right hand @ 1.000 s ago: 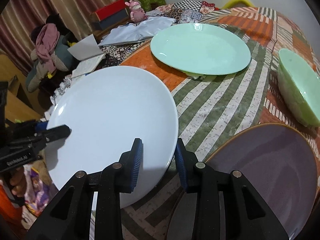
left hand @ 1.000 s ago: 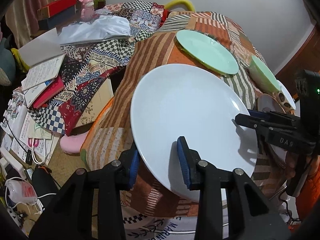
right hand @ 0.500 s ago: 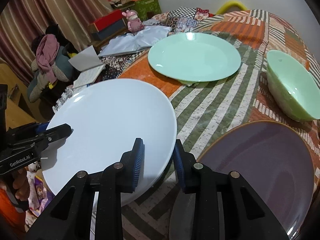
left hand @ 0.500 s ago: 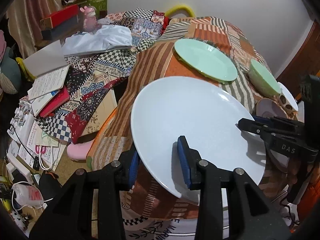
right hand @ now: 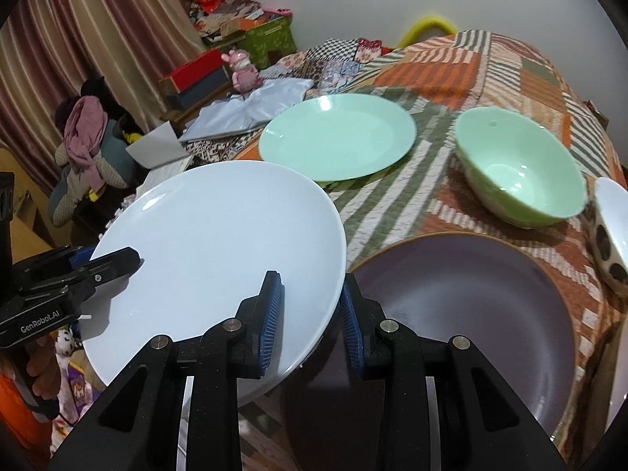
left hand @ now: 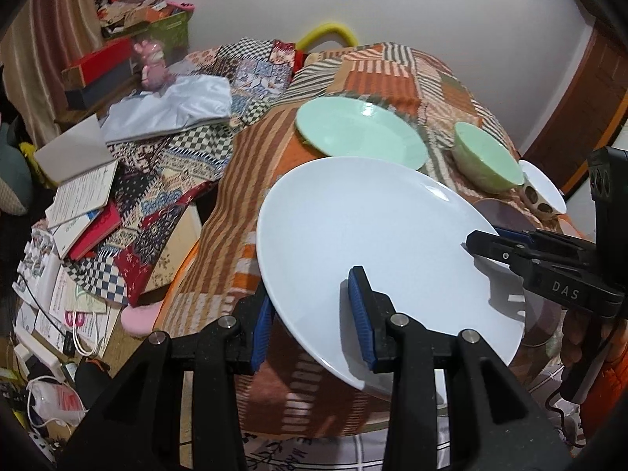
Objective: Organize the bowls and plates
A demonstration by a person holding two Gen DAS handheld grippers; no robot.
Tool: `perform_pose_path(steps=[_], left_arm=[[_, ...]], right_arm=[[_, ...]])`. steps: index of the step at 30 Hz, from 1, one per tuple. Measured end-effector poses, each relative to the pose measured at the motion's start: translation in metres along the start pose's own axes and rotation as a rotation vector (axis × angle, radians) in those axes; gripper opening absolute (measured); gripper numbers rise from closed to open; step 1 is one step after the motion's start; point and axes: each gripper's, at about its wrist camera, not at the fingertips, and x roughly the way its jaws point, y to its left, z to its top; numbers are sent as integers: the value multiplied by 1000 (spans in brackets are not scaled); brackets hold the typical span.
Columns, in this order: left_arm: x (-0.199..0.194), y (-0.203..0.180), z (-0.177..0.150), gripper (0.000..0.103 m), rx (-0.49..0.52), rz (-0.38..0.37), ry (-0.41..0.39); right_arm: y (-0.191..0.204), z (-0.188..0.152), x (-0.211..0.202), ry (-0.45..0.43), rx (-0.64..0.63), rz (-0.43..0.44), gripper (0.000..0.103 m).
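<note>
A large white plate (left hand: 373, 235) (right hand: 212, 243) hangs above the near left part of the patchwork-covered table, held from both sides. My left gripper (left hand: 312, 316) is shut on its near-left rim. On the opposite rim my right gripper (right hand: 310, 318) is shut, just over the edge of a dark purple plate (right hand: 471, 314). Farther back on the cloth lie a mint green plate (right hand: 337, 137) and a mint green bowl (right hand: 518, 168). A white bowl with dark spots (right hand: 612, 231) stands at the right edge.
Left of the table (left hand: 251, 180) a lower surface carries books (left hand: 82, 196), a grey cloth (left hand: 172, 106) and patterned fabrics. Boxes and a pink figurine (right hand: 243, 70) stand by the curtain. Cables and papers lie on the floor at lower left. A hand (left hand: 581, 337) grips the right tool.
Both grippers have risen with the white plate between them, and it now hangs higher over the table. The right rim of the plate has come over the purple plate's edge.
</note>
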Motion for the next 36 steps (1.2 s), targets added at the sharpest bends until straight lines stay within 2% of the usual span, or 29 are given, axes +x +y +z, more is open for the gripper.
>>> perform_pose_path(steps=[18, 36], left_arm=[[-8, -63, 7, 37, 89, -45, -38], [10, -114, 2, 37, 167, -126, -1]], right_arm=[[-42, -18, -48, -84, 71, -37, 28], [-76, -46, -71, -91, 162, -101, 28]])
